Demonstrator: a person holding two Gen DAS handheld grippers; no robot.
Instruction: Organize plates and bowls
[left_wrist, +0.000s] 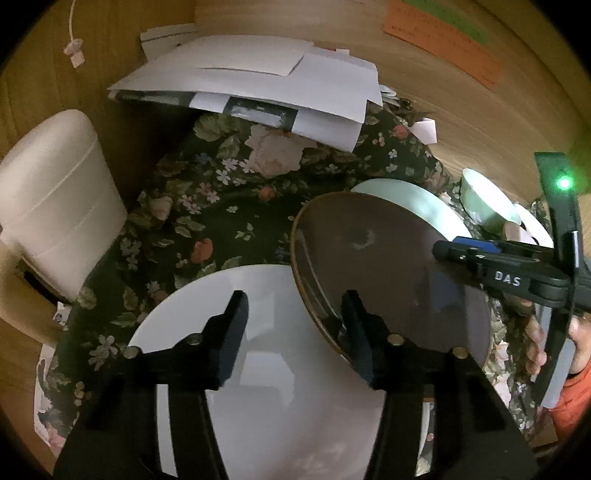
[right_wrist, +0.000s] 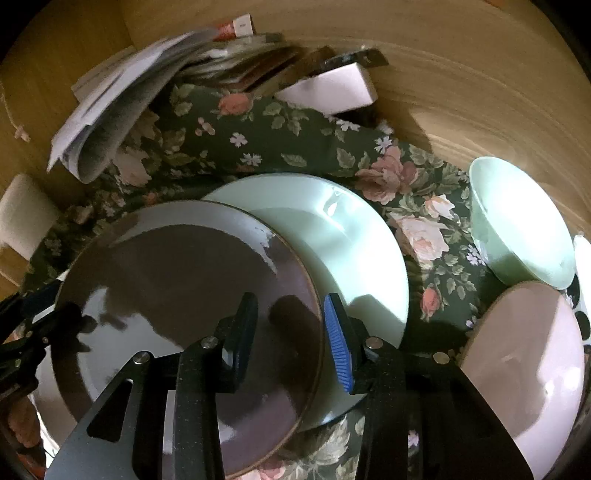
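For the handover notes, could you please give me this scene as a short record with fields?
surface: floral tablecloth
brown plate: lies partly over the green plate and the white plate
green bowl: to the right, apart from the green plate
left gripper: jaws open above the white plate, one finger beside the brown plate's rim
right gripper: jaws open, straddling the brown plate's rim
clutter: papers at the far end of the cloth

The middle plate (right_wrist: 184, 295) overlaps the plate behind (right_wrist: 351, 251); bowls (right_wrist: 517, 221) lie right.
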